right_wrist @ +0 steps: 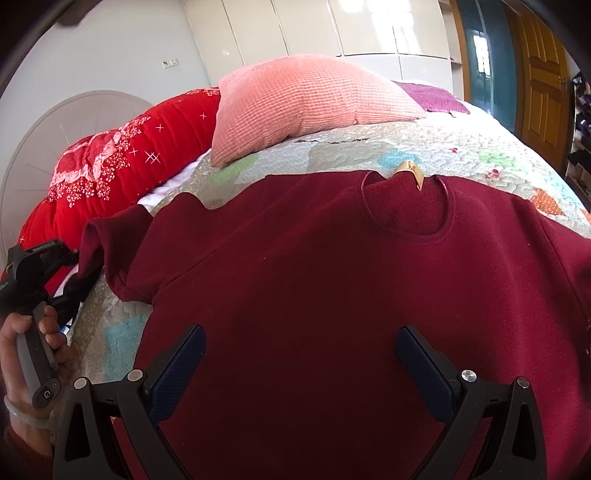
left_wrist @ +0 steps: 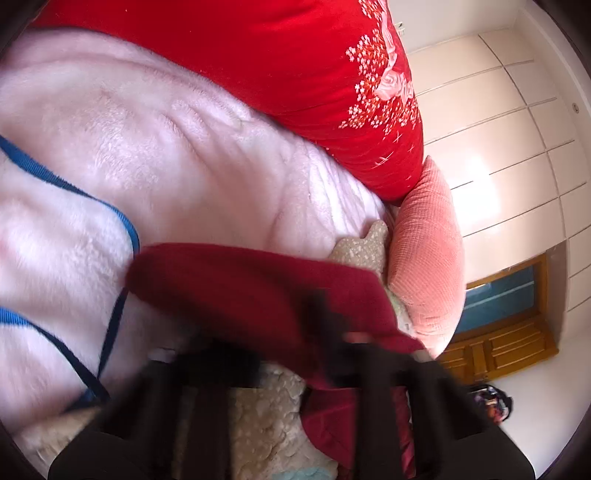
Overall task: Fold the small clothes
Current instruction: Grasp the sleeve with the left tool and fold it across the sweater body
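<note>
A dark red sweater [right_wrist: 295,280] lies spread flat on the quilted bedspread [right_wrist: 369,155], collar at the far side with a gold tag. My right gripper [right_wrist: 301,354] hovers over its body, open and empty. My left gripper [right_wrist: 79,282] is at the sweater's left sleeve [right_wrist: 110,254], held in a hand. In the left wrist view, the left gripper [left_wrist: 291,354] is blurred by motion, and the red sleeve [left_wrist: 240,288] lies folded across its fingers; it appears shut on the sleeve.
A pink ribbed pillow [right_wrist: 306,103] and a red floral quilt [right_wrist: 122,162] lie at the head of the bed. A pale pink fleece blanket [left_wrist: 166,147] with blue trim lies at the left. White wardrobe doors [right_wrist: 369,26] and a wooden door [right_wrist: 543,85] stand behind.
</note>
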